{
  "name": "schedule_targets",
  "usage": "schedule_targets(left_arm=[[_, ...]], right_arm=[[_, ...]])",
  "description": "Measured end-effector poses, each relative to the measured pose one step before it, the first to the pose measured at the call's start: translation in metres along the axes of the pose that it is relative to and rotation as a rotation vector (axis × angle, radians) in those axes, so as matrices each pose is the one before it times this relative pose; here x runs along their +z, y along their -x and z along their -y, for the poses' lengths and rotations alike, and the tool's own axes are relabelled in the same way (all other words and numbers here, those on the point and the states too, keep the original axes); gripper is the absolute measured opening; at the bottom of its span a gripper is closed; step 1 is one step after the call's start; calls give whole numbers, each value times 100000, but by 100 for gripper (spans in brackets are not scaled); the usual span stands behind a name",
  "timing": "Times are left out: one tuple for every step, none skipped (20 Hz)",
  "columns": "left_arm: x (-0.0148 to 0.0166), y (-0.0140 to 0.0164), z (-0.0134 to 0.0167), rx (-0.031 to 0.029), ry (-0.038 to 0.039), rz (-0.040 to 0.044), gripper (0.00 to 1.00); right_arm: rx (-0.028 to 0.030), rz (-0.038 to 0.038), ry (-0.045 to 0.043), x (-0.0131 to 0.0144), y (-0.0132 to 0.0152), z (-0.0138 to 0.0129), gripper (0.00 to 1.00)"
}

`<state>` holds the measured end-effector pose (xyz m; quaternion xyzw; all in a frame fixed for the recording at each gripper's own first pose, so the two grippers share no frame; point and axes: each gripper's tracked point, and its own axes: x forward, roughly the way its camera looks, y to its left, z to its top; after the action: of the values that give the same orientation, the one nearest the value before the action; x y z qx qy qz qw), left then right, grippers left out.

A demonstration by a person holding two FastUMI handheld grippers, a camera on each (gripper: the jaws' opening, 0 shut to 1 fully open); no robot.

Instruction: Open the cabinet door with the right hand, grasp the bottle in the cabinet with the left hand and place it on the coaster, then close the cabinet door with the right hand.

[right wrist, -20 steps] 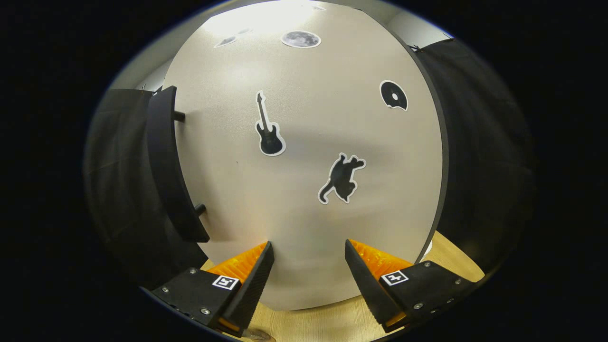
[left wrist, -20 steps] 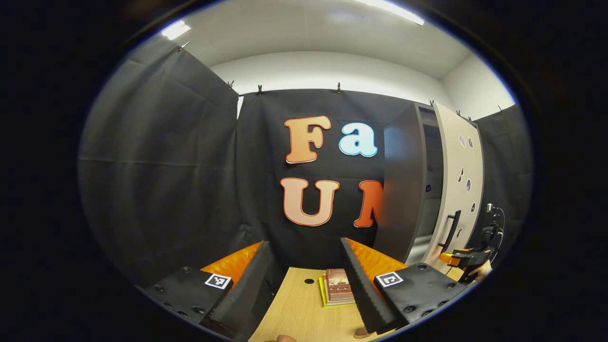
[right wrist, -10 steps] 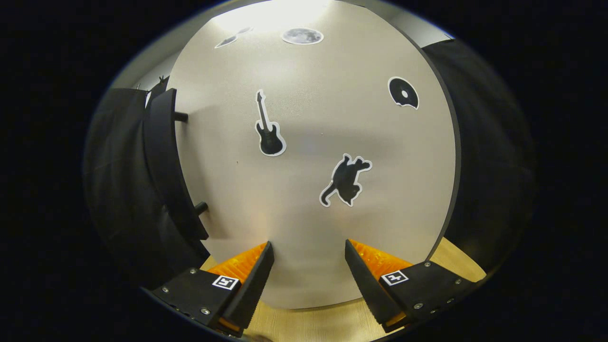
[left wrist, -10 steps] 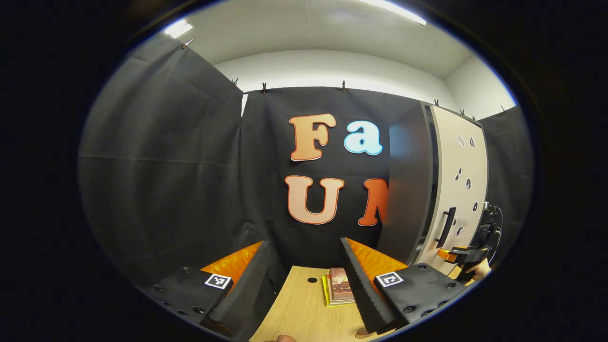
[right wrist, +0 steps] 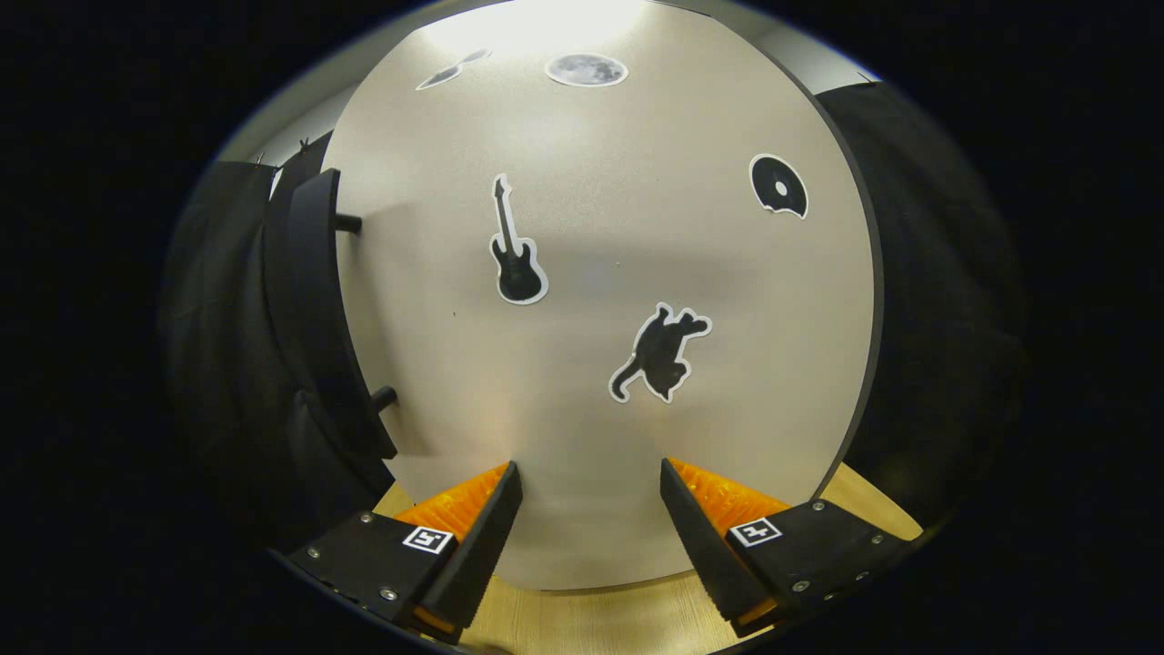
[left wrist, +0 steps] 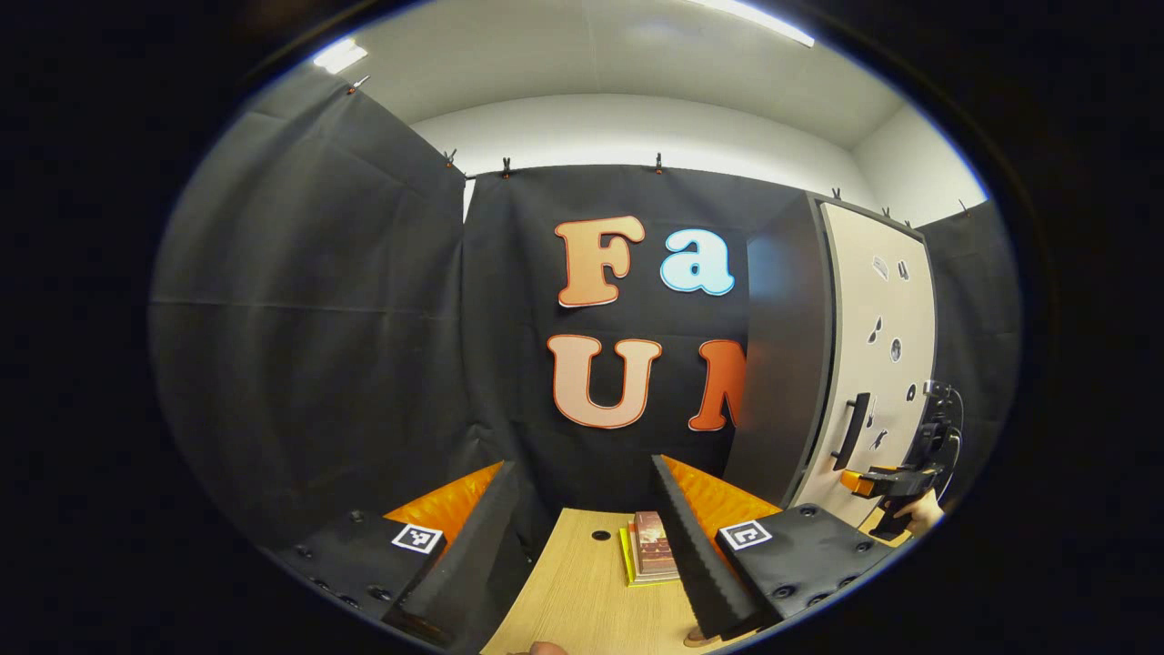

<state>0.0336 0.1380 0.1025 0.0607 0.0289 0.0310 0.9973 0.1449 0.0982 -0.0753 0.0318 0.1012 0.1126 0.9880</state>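
Left gripper (left wrist: 584, 473): fingers spread wide, nothing between them, held over the table (left wrist: 573, 600). Past its tips, a stack of books (left wrist: 647, 557) lies flat on the tabletop, next to a small dark hole in the wood. A round brownish edge at the bottom of the left gripper view, by the right finger, may be the coaster (left wrist: 696, 637); cannot tell for sure.

Right gripper (right wrist: 589, 473): fingers also wide apart, empty, tips right up against the door (right wrist: 600, 346), contact not clear. In the left gripper view the right gripper (left wrist: 864, 480) sits at the door's lower front, with a hand (left wrist: 917, 517) behind it.

Door looks flush with the cabinet (left wrist: 784, 364) from the left gripper view, with no gap showing. Handle (right wrist: 320, 318) is a dark vertical bar on two pegs, left of the right gripper's fingers, not gripped. Stickers on the door: guitar (right wrist: 515, 247), cat (right wrist: 660, 353), disc (right wrist: 778, 186), moon (right wrist: 587, 69).

Bottle: can't locate it.
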Motion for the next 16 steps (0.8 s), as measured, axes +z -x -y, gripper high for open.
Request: schedule_targets(left_arm=[[22,-47,-128,80,68,52,95],[122,-103,-80,137,181,165,95],[-6,-116,81,47,298,-222,95],[-107,-169,154,-303,4,-469,95],[-16,-254,268,-583,-232,-77,94],[143,-233,353,-833,-114,433,94],[186,-234,478,-1193,216,481,94],[190,-316,502,-1098,292,-52,94],[272,-485,632,-1415,195,224,94],[382,-373,726,-1438,47,341,96],[424,-243,553,-1164,-9,620,96],[525,-188,572,-1217,-155,1012,94],[653,-268,540,-1119,-386,1162,94],[541,-177,516,-846,-600,1075,94],[449,-317,370,-771,-602,839,94],[402,-214,477,-1058,-336,788,95]], right_arm=[[196,135,-955,311,433,243,95],[-27,-62,49,324,501,362,95],[-58,114,599,391,762,441,95],[-278,151,496,358,721,514,95],[-350,-172,116,386,791,586,94],[-478,-841,-299,331,813,691,95],[-235,-754,-399,265,765,520,95],[-65,20,-226,544,894,490,95],[10,763,256,757,1021,584,95],[-379,932,1129,892,1084,670,95],[-399,854,1582,972,1219,701,94],[-536,1254,1871,1172,1124,737,94],[-408,1569,1766,1400,1107,790,94],[-210,1635,1486,1421,1212,705,94],[-748,1933,1578,1507,1159,875,94],[-1168,2211,2215,1683,1162,938,94]])
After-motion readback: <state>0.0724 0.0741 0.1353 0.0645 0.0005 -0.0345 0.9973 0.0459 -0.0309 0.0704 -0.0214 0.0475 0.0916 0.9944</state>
